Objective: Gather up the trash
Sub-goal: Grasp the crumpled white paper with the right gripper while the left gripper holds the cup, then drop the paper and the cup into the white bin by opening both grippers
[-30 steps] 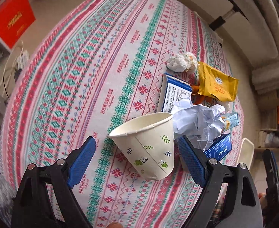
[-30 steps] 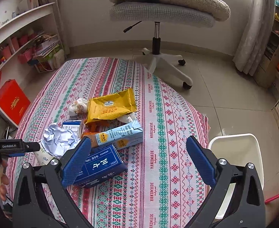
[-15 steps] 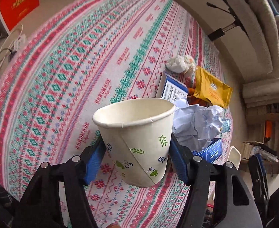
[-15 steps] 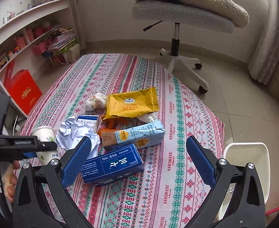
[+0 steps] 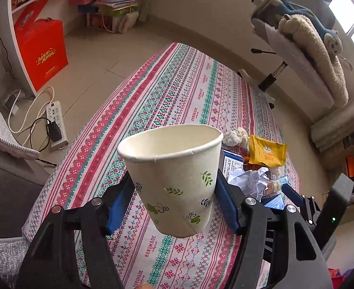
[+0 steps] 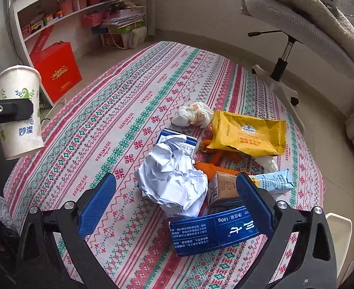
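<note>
Right now your left gripper (image 5: 175, 193) is clamped on the paper cup (image 5: 174, 173), its blue pads pressed against the cup's two sides about halfway down. The cup stands nearly upright, mouth up, lifted clear above the striped tablecloth (image 5: 152, 110); from the right wrist view you see it hanging in the air at the far left, off to the side of the trash pile.

Your right gripper (image 6: 177, 197) has its jaws wide apart, and they have just been closing a little. The crumpled white paper (image 6: 173, 180) lies between them, but the pads do not press on it.

The rest of the trash sits together on the cloth. A dark blue box (image 6: 213, 231) lies just in front of the crumpled paper, partly behind your right pad. A light blue drink carton (image 6: 270, 183) lies to the right of the paper, touching a small tan carton end beside it. Beyond them is a yellow snack packet (image 6: 247, 133) resting over some orange scraps, and to its left a wadded white tissue (image 6: 192, 114). A blue-and-white carton (image 6: 177, 138) pokes out from under the crumpled paper.
</note>
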The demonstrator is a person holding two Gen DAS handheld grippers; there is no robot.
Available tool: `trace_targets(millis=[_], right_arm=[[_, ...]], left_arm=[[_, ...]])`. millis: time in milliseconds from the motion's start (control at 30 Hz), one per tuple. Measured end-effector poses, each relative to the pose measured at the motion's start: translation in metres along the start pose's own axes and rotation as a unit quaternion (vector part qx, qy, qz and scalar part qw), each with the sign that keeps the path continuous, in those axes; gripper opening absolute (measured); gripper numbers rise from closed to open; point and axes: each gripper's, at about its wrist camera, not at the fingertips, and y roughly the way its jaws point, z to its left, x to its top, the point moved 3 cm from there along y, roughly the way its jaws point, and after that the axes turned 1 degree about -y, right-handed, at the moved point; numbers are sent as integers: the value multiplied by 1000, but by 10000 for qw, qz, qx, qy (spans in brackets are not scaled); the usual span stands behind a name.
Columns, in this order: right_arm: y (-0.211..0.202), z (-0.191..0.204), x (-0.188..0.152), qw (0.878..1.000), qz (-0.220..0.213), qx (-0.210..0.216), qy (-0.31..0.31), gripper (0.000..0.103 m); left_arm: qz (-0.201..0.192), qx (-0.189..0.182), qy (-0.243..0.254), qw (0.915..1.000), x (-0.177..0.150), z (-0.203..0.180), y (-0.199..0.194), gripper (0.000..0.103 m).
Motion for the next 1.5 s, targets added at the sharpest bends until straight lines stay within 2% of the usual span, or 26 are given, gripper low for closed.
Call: trace_targets(millis=[33,67,100,167,200,300,600,767,867,1133,1500], right_arm=[[6,1,2,9999,101,-6,8,85],[12,0,2,9998,216,21,40,74],[19,1,2,9993,349,74,88,53],[26,0,2,9983,510,211,178,21],[24,0,3,9983,457,301,208,18],[9,-4,9,9980,276,470,307,15],[-64,-42,14,9924,-537,698,858,14],[-86,-69,-9,9871,-885,546,1214,14],[-84,-87,-16,9844,-906,392,1455,14],[-110,-116,-23,9799,-1273,25,1533,14],[-145,-182,-52,9663,-1469,-481,2058,14]], left_arm=[[-8,-1,0,10000,0,0,0,64],[-15,-15,-7,10000,0,1,1,64],[-19,-45,-16,10000,1,2,0,64],[-49,-97,-10,9999,0,3,-4,64],[-92,-95,11,9999,0,3,-7,64],[-321,-5,132,9994,2,1,-15,64],[-920,-194,550,9940,1,-26,-30,64],[-1114,-206,718,9910,-5,-43,-32,64],[-1116,-210,803,9903,-9,-54,-28,64],[-1092,-261,1247,9858,-22,-92,-15,64],[-1189,-479,1669,9776,-39,-135,-7,64]])
